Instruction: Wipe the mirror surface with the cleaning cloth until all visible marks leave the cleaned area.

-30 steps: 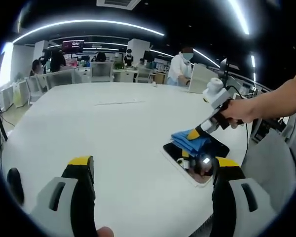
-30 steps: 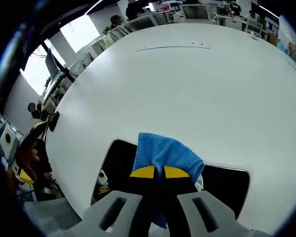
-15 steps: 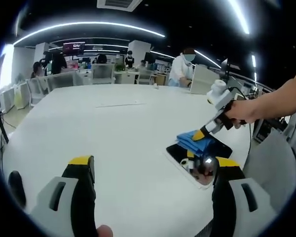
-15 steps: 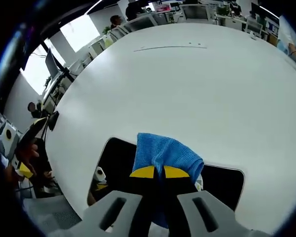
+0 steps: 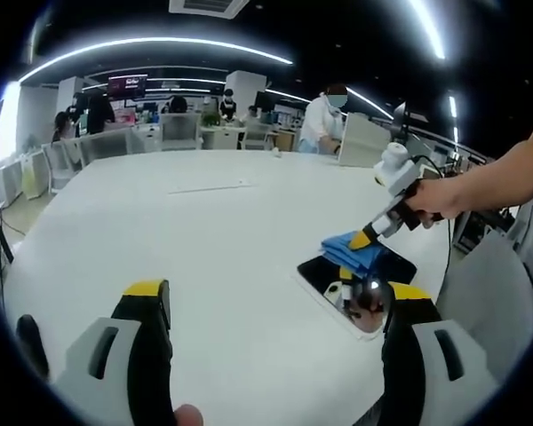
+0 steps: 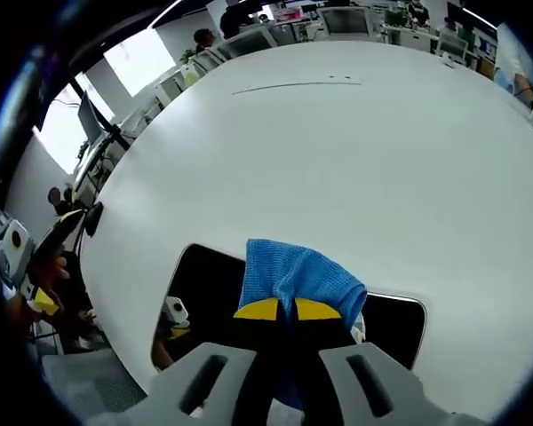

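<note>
A flat rectangular mirror (image 5: 355,288) with a white edge lies on the white table near its right side; in the right gripper view the mirror (image 6: 204,288) reads dark under the cloth. A blue cleaning cloth (image 6: 298,275) rests on the glass, with my right gripper (image 6: 290,310) shut on it. In the left gripper view that cloth (image 5: 351,249) covers the mirror's far end, pressed down by the right gripper (image 5: 364,240) in a person's hand. My left gripper (image 5: 275,306) hovers open over the table, its yellow-tipped jaws wide apart, short of the mirror.
The large white table (image 5: 204,240) spreads out ahead, with a thin strip (image 5: 211,187) lying at its middle. Desks, chairs and several people stand beyond the far edge. The table's near edge lies just right of the mirror.
The right gripper has slid the cloth a little along the mirror, baring more dark glass at the left. The left gripper has barely shifted.
</note>
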